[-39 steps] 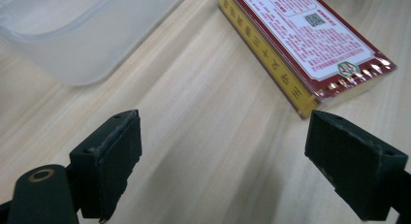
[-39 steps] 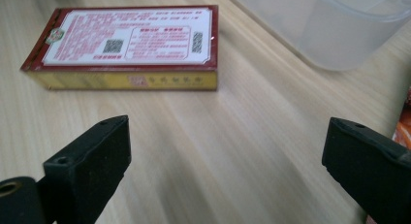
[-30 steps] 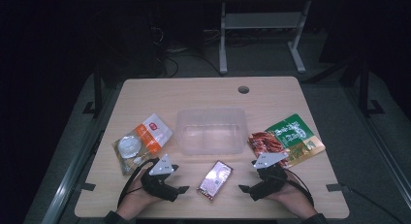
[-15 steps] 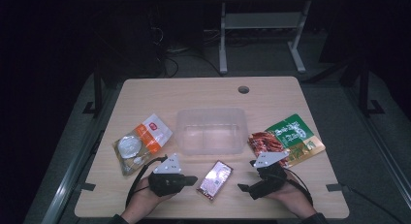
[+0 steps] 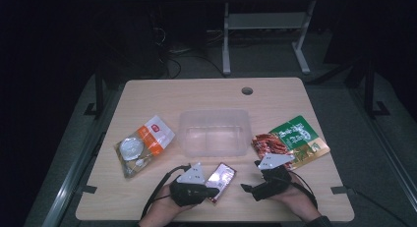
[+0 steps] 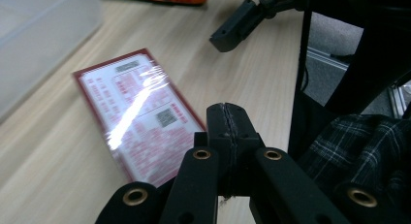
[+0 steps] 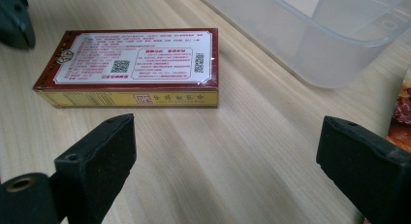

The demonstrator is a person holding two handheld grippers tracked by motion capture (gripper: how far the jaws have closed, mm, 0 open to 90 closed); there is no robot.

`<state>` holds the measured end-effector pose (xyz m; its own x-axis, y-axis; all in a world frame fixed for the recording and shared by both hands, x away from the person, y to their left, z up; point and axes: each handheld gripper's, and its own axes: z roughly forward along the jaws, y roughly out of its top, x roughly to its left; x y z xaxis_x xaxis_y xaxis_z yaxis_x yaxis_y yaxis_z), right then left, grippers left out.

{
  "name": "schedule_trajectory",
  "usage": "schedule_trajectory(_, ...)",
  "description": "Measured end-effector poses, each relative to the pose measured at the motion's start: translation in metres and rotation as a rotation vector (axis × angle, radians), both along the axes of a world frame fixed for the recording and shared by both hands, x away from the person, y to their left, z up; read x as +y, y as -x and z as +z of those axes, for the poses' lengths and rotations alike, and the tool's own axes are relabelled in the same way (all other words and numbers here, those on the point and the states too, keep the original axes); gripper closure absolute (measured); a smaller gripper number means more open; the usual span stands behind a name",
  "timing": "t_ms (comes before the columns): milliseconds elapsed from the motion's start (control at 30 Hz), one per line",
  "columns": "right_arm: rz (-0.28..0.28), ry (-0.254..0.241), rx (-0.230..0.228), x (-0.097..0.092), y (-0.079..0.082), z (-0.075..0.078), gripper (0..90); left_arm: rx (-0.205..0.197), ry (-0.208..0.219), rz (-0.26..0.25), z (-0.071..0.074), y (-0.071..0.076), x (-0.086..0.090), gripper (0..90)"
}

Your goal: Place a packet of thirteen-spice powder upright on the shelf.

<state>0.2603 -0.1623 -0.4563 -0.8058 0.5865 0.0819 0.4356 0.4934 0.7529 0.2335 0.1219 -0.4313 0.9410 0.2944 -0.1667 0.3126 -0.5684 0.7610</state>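
Note:
A flat red box with a white printed face point(image 5: 220, 180) lies near the table's front edge, wrapped in shiny film point(image 6: 139, 116). My left gripper point(image 5: 211, 191) rests at the box's near left corner, its jaws pressed shut with nothing between them point(image 6: 227, 113). My right gripper point(image 5: 251, 182) sits to the right of the box, apart from it. Its jaws stand wide open point(image 7: 228, 156) and face the box's yellow long side point(image 7: 131, 69). A clear plastic container point(image 5: 214, 131) stands behind the box.
An orange and white snack bag point(image 5: 145, 142) lies at the left. A red bag point(image 5: 268, 143) and a green bag point(image 5: 297, 137) lie at the right, close to my right gripper. The container's wall point(image 7: 315, 35) rises just beyond the box. A cable hole point(image 5: 247, 91) is at the back.
My left gripper has slid right along the front edge and turned until its shut jaws reach the box. The right gripper and the box have stayed in place.

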Motion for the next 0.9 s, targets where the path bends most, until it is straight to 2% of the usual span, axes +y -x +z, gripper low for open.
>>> schedule_trajectory(167,0.005,-0.004,-0.003,0.000,-0.001,0.000,6.3,-0.002,-0.038,-0.044,-0.007,0.005,-0.018,89.9)
schedule_trajectory(367,-0.001,-0.011,-0.017,-0.001,-0.001,0.002,6.3,0.015,-0.065,-0.063,-0.014,0.009,-0.022,89.9)
schedule_trajectory(533,-0.002,-0.020,-0.018,-0.001,0.000,0.003,6.4,0.018,-0.078,-0.062,-0.016,0.013,-0.025,89.9)
schedule_trajectory(567,-0.003,-0.019,-0.012,-0.001,0.000,0.003,6.4,0.013,-0.103,-0.066,-0.018,0.013,-0.025,89.9)
schedule_trajectory(633,0.004,-0.017,-0.019,-0.001,-0.001,0.003,6.4,0.015,-0.122,-0.060,-0.021,0.012,-0.025,89.9)
schedule_trajectory(900,0.010,-0.026,-0.010,-0.001,-0.001,0.003,6.5,0.028,-0.135,-0.025,-0.022,0.007,-0.014,89.9)
